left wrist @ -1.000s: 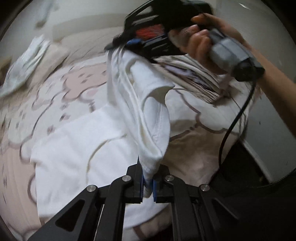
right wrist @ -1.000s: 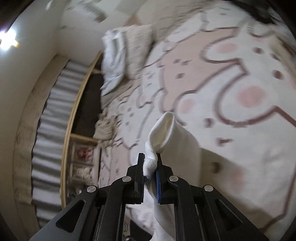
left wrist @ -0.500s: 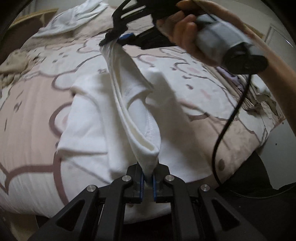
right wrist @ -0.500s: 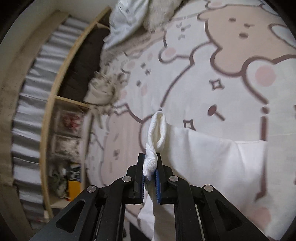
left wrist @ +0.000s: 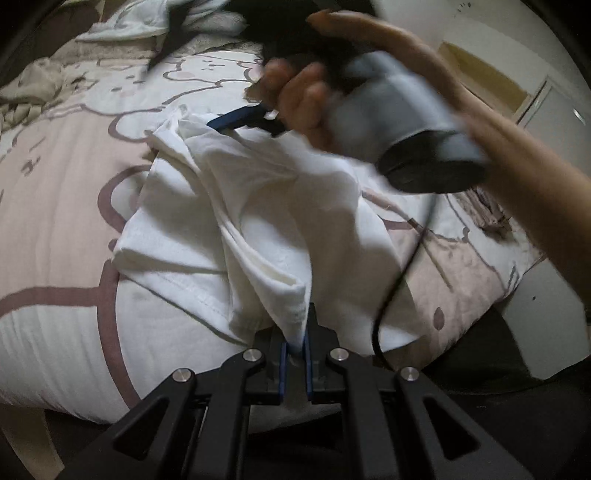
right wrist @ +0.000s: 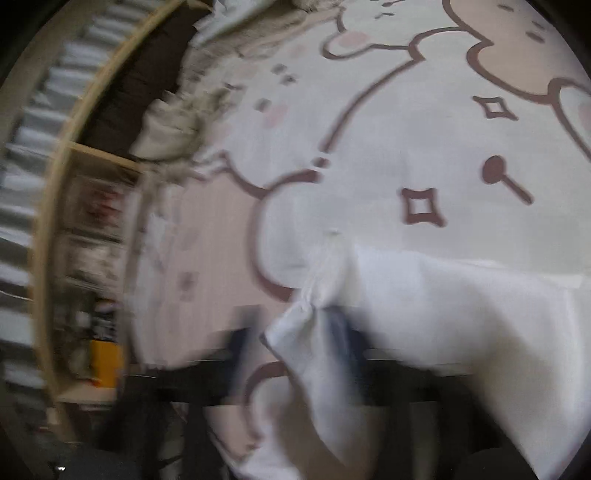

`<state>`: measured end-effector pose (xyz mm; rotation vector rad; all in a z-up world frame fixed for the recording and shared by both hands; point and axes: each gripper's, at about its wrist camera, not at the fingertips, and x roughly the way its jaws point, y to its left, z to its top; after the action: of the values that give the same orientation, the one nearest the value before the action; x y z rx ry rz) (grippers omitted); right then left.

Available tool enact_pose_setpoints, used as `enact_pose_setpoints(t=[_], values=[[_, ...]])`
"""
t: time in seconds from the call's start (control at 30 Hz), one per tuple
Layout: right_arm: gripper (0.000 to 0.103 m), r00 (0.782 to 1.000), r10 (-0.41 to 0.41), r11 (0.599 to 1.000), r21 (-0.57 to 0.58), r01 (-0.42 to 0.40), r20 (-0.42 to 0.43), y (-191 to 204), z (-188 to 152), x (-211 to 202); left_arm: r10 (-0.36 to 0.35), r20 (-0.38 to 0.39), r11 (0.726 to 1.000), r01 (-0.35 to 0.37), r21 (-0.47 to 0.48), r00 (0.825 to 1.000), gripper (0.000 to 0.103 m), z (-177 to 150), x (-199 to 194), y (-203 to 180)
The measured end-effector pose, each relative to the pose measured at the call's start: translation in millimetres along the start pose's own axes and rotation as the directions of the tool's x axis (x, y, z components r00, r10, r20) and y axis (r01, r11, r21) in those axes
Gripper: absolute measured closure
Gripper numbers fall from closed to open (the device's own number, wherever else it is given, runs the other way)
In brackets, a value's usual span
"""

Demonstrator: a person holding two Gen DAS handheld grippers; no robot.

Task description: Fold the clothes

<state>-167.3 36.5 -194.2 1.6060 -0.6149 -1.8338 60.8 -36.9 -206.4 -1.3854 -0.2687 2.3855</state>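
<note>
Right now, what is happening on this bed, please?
A person is folding a white garment on a bed with a cartoon-print cover, holding a gripper in each hand. The left gripper is shut on one edge of the cloth. The right gripper, held in the person's hand, is at the far edge of the garment; that view is blurred, so its grip cannot be judged. Most of the garment lies on the cover. The fold is not finished.

I count one white garment (left wrist: pixel 236 206) spread on one bed (left wrist: pixel 55 192). Above the garment there are my two grippers: the left gripper (left wrist: pixel 294 350) and the right gripper (left wrist: pixel 240 120), one hand (left wrist: pixel 303 96) visible. Beyond the garment, one crumpled pale cloth (left wrist: pixel 125 18) lies.
</note>
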Motion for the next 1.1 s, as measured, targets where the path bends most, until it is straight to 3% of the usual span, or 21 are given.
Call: enact_pose_setpoints(t=[0.1, 0.17, 0.2, 0.23, 0.3, 0.37, 0.43, 0.5, 0.6, 0.7, 0.83, 0.97, 1.03, 1.1], values=[[0.012, 0.991, 0.129, 0.991, 0.043, -0.13, 0.029, -1.2, -2.4, -23.7, -0.017, -0.006, 1.0, 0.017, -0.016, 1.0, 0.095, -2.4, -1.8, 4.6], [0.013, 0.986, 0.154, 0.987, 0.042, -0.156, 0.059, -6.5, -5.4, -47.9, -0.015, -0.012, 1.0, 0.015, -0.009, 1.0, 0.094, -6.3, -3.3, 5.1], [0.021, 0.987, 0.143, 0.989, 0.037, -0.146, 0.071, -9.4, -7.8, -58.4, -0.014, -0.015, 1.0, 0.014, -0.005, 1.0, 0.091, -8.2, -4.0, 5.4], [0.028, 0.992, 0.099, 0.995, 0.026, -0.101, 0.079, -12.8, -11.6, -66.5, -0.013, -0.019, 1.0, 0.013, -0.002, 1.0, 0.089, -10.1, -4.8, 5.7], [0.056, 0.996, -0.013, 1.0, -0.006, 0.013, 0.084, -22.2, -24.0, -76.2, -0.011, -0.025, 1.0, 0.011, 0.005, 1.0, 0.083, -14.0, -6.3, 6.2], [0.07, 0.987, -0.134, 0.989, -0.042, 0.138, 0.088, -32.7, -38.5, -83.2, -0.009, -0.031, 1.0, 0.009, 0.012, 0.999, 0.082, -17.8, -7.8, 6.8], [0.073, 0.965, -0.233, 0.96, -0.128, 0.248, 0.117, -35.2, -53.2, -85.7, 0.005, -0.041, 1.0, -0.004, 0.022, 0.999, 0.082, -23.4, -9.6, 7.9], [0.073, 0.931, -0.316, 0.89, -0.282, 0.358, 0.184, -25.7, -70.0, -83.6, 0.024, -0.046, 1.0, -0.023, 0.021, 0.999, 0.082, -29.0, -13.6, 11.2], [0.073, 0.924, -0.342, 0.833, -0.4, 0.383, 0.171, -11.8, -82.9, -67.7, 0.037, -0.034, 0.999, -0.038, -0.008, 0.999, 0.082, -33.0, -23.1, 18.0], [0.073, 0.934, -0.337, 0.817, -0.457, 0.353, 0.119, 1.6, -86.7, -46.3, 0.044, 0.002, 0.996, -0.044, -0.071, 0.999, 0.082, -31.2, -36.1, 28.5], [0.073, 0.967, -0.25, 0.84, -0.487, 0.239, 0.044, 25.2, -86.0, -27.8, 0.062, 0.05, 0.989, -0.054, -0.137, 0.997, 0.082, -27.7, -53.2, 41.6], [0.073, 0.991, -0.105, 0.887, -0.458, 0.054, -0.088, 47.4, -82.6, -7.6, 0.09, 0.081, 0.982, -0.075, -0.176, 0.993, 0.082, -25.8, -65.5, 50.0], [0.073, 0.988, 0.006, 0.91, -0.409, -0.07, -0.154, 56.3, -85.9, -5.1, 0.103, 0.093, 0.978, -0.085, -0.188, 0.99, 0.082, -25.5, -71.7, 53.6], [0.073, 0.972, 0.144, 0.917, -0.344, -0.201, -0.184, 63.7, -85.3, -8.6, 0.116, 0.101, 0.976, -0.095, -0.194, 0.988, 0.082, -25.9, -78.0, 56.5]])
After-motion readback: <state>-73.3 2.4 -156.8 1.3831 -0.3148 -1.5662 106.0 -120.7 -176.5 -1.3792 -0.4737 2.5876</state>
